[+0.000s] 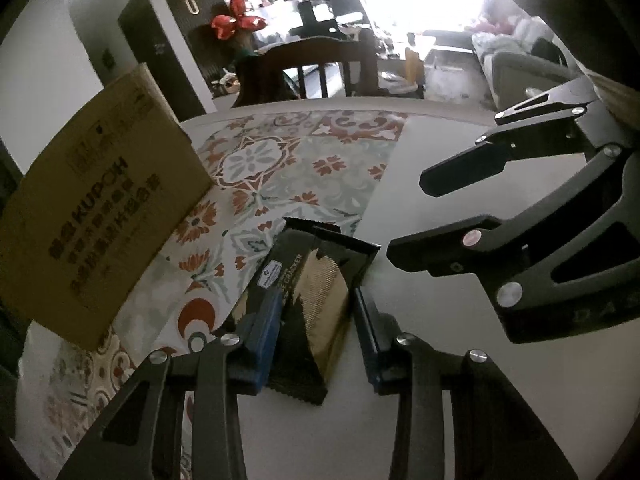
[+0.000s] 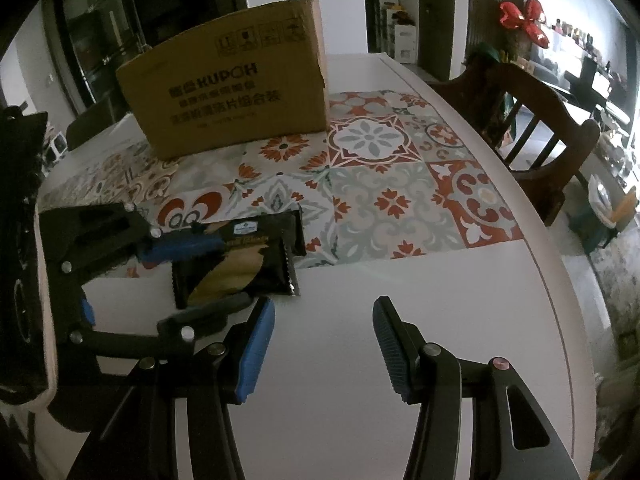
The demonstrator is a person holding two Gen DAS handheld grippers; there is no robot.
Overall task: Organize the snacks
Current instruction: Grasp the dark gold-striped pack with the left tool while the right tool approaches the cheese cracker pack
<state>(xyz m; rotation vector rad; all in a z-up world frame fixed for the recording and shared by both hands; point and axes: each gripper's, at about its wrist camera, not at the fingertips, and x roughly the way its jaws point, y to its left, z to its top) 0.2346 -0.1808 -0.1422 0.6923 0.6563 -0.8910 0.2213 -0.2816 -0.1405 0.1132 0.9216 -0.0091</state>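
Cracker packet (image 1: 316, 300) lies flat on the white table (image 1: 420, 360), its far end overlapping the edge of the patterned mat (image 1: 280, 168), on the near side of the cardboard box (image 1: 100, 208) and apart from it. Left gripper (image 1: 316, 320) straddles the packet, one blue pad (image 1: 266, 332) against its left long edge; the other pad sits just beside the right edge, and contact there cannot be confirmed. Jaws are part-closed around the packet, with no firm clamp evident.

Judgement: the fingers are set across the packet's short width because that is the span the jaws can take. Right gripper (image 2: 324, 344) hangs over bare table, jaws apart and empty, seemingly kept out of the way.

Packet's long axis runs away from the left wrist camera, serrated far end pointing onto the mat. Box likely serves as the destination.
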